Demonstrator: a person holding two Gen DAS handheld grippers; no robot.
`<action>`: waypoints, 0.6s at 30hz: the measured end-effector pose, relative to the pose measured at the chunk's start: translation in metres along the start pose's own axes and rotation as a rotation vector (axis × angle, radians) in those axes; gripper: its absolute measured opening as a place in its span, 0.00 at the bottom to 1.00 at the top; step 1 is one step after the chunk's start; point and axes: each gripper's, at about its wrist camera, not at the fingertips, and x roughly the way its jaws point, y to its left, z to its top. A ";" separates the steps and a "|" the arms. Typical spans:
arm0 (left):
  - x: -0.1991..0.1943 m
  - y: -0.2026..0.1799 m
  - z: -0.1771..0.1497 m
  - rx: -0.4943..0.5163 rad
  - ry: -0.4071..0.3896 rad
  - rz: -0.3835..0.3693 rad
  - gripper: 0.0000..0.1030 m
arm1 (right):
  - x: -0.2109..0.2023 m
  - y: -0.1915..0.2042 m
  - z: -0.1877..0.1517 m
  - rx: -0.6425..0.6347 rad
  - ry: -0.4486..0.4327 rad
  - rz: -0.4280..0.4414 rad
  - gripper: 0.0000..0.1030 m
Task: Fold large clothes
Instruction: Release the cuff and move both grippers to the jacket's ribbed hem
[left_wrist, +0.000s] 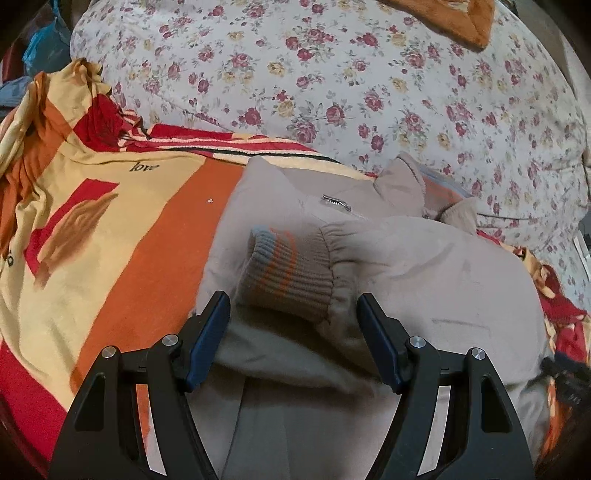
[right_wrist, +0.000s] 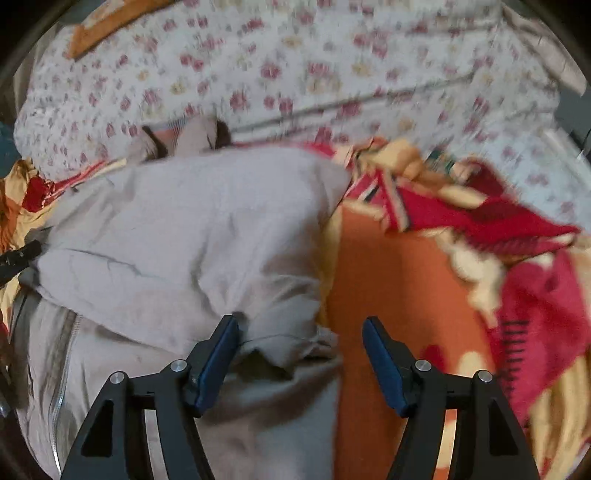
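A beige zip jacket (left_wrist: 424, 266) lies on the bed with its sleeve folded across the front. The ribbed cuff (left_wrist: 291, 266), striped blue and orange, rests just ahead of my left gripper (left_wrist: 292, 299). That gripper is open, with the cuff's near edge between its fingers and neither pad pressing. The zipper pull (left_wrist: 336, 201) and collar (left_wrist: 402, 181) lie beyond. In the blurred right wrist view the jacket (right_wrist: 184, 229) fills the left side. My right gripper (right_wrist: 300, 321) is open over its right edge. A rumpled fold (right_wrist: 288, 343) lies by the left finger and is not pinched.
An orange, red and cream blanket (left_wrist: 110, 221) lies under the jacket and bunches up at the right (right_wrist: 498, 229). A floral quilt (left_wrist: 332, 74) rises behind it. An orange cloth (left_wrist: 461, 22) lies at the far top. A black object (right_wrist: 18, 254) pokes in at the left edge.
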 end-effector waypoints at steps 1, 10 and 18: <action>-0.004 0.000 -0.001 0.012 -0.004 -0.005 0.69 | -0.008 -0.001 -0.003 -0.003 -0.015 -0.017 0.64; -0.049 0.008 -0.031 0.093 -0.023 -0.089 0.69 | -0.033 -0.017 -0.051 0.037 0.018 0.087 0.65; -0.071 0.047 -0.075 0.027 0.056 -0.101 0.69 | -0.029 -0.015 -0.087 0.033 0.052 0.161 0.64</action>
